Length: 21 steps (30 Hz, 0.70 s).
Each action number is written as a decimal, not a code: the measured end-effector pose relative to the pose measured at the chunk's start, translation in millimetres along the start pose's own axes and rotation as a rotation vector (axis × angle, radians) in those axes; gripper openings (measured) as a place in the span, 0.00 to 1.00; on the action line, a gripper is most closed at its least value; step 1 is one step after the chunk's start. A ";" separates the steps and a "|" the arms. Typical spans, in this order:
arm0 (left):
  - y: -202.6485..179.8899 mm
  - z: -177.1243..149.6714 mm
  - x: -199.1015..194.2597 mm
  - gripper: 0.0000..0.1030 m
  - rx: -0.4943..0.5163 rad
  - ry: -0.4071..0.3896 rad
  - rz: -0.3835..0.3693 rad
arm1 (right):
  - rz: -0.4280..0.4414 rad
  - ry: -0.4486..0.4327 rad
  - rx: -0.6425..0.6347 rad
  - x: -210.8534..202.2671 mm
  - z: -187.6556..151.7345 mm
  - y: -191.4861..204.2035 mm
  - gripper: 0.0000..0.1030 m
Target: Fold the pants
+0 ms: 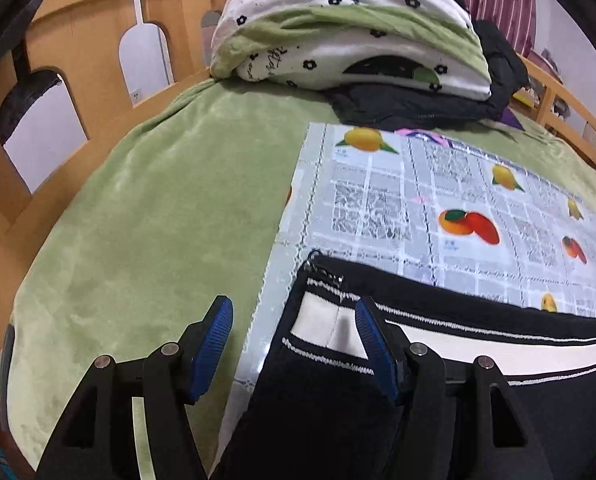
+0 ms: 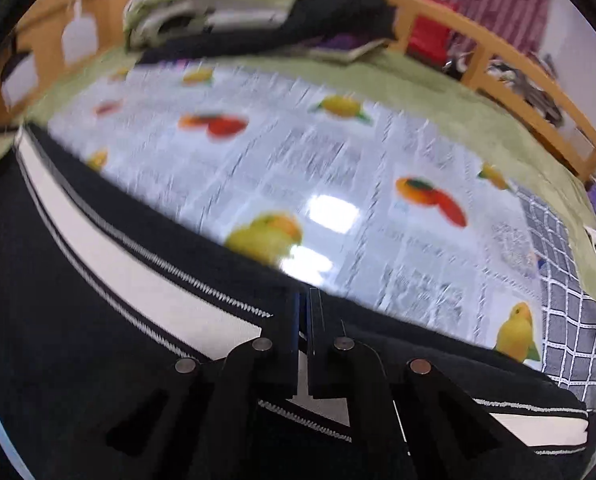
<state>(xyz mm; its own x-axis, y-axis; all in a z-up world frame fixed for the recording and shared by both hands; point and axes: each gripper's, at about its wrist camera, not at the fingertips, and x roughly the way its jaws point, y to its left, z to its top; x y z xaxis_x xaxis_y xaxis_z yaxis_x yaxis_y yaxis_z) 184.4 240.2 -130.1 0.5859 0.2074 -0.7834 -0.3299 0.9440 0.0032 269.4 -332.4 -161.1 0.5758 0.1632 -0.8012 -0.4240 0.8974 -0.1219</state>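
Black pants with a white side stripe (image 1: 477,344) lie along the near edge of a fruit-print mat (image 1: 437,192) on the bed. My left gripper (image 1: 294,328) is open over the pants' left end; its right blue pad (image 1: 373,344) rests on the white stripe and its left pad (image 1: 214,344) hangs over the green blanket. In the right wrist view, which is blurred, the pants (image 2: 110,264) run from the left to the lower right. My right gripper (image 2: 303,308) is shut at the pants' far edge, apparently pinching the black fabric.
A green blanket (image 1: 146,216) covers the bed. Folded quilts (image 1: 349,28) and dark clothes (image 1: 417,104) are piled at the far end. Wooden rails (image 1: 78,40) run along the left, and another rail (image 2: 497,60) along the right. A grey checked cloth (image 2: 569,320) lies at the mat's right end.
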 end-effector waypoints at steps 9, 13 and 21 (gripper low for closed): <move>-6.5 14.2 3.4 0.60 0.019 -0.010 0.003 | -0.004 0.055 0.090 25.4 2.9 -9.3 0.09; -12.5 18.6 21.5 0.60 0.046 0.034 -0.021 | -0.090 -0.035 0.154 -11.4 -3.6 -42.7 0.39; -18.2 10.2 58.7 0.27 0.009 0.040 -0.047 | -0.193 0.056 0.339 9.8 -51.9 -113.2 0.31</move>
<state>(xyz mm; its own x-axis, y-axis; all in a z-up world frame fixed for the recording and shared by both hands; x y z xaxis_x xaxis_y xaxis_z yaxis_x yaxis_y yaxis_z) 232.3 237.8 -169.8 0.5710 0.1522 -0.8067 -0.2955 0.9549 -0.0290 286.7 -453.6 -185.6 0.5794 -0.0355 -0.8143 -0.0517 0.9954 -0.0802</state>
